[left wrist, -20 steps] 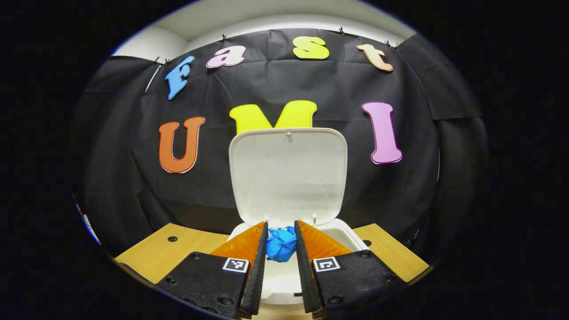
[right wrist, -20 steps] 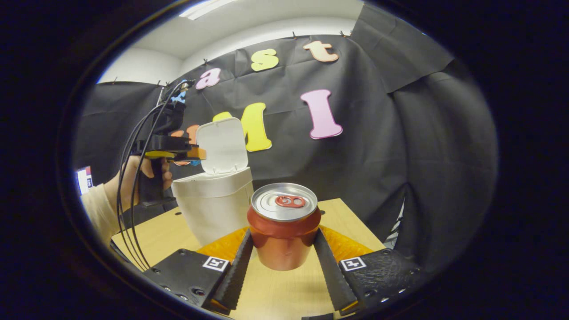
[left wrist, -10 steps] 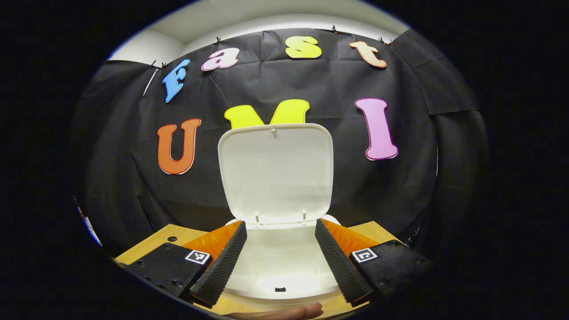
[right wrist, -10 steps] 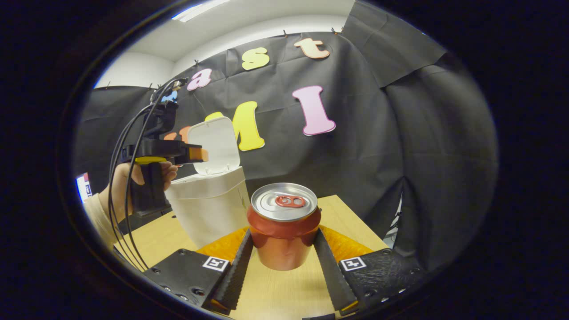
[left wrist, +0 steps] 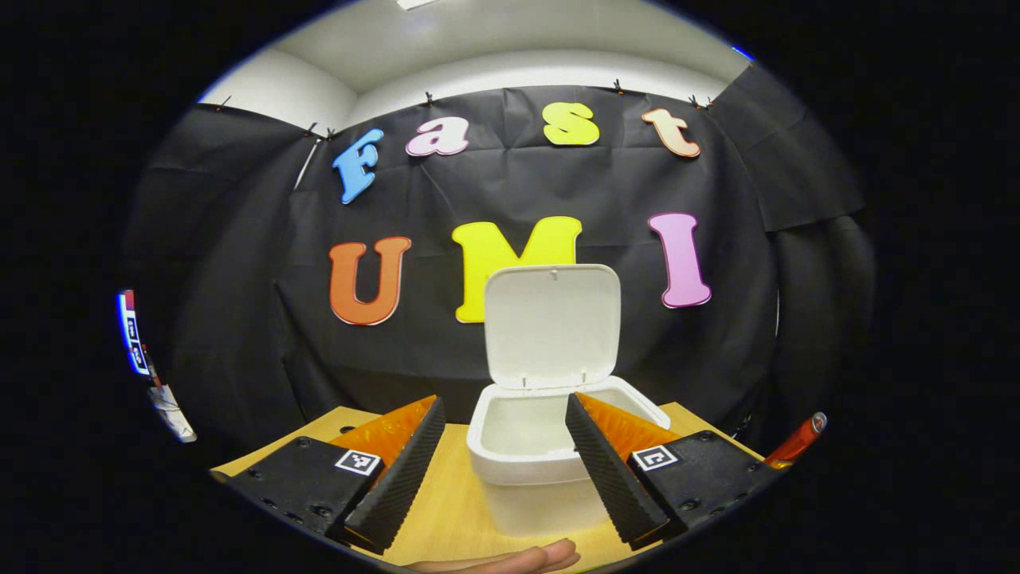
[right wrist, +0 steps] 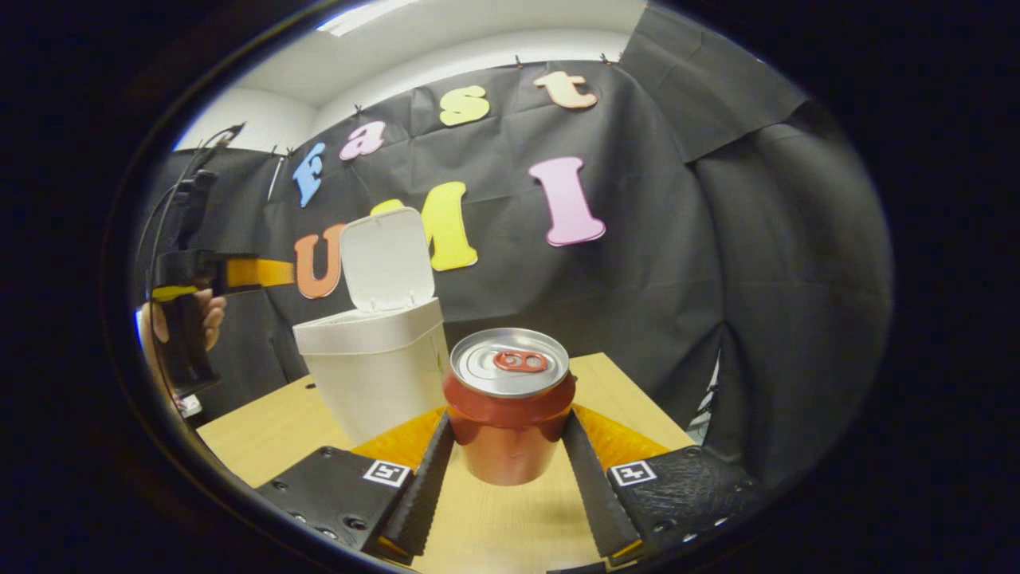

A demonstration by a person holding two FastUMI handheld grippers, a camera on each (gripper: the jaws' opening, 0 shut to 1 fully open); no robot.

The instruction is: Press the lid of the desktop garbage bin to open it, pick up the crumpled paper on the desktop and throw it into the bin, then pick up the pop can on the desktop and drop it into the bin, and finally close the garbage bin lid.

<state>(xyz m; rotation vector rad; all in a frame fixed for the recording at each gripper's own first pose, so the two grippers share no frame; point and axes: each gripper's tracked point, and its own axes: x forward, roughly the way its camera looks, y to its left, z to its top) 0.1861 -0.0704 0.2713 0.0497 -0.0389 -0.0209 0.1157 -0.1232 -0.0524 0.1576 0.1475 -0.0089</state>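
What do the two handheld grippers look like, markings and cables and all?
Each gripper, left and right, has black textured finger mounts bearing small square black-and-white markers, with ribbed fingers. Seen from the right gripper view, the left gripper trails black cables and has a black handle.

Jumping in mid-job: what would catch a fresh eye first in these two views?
The red pop can stands front and centre in the right gripper view, upright on the wooden table and clamped between the right gripper fingers. Behind it to the left, the white bin has its lid upright, and the left gripper hangs open before it.
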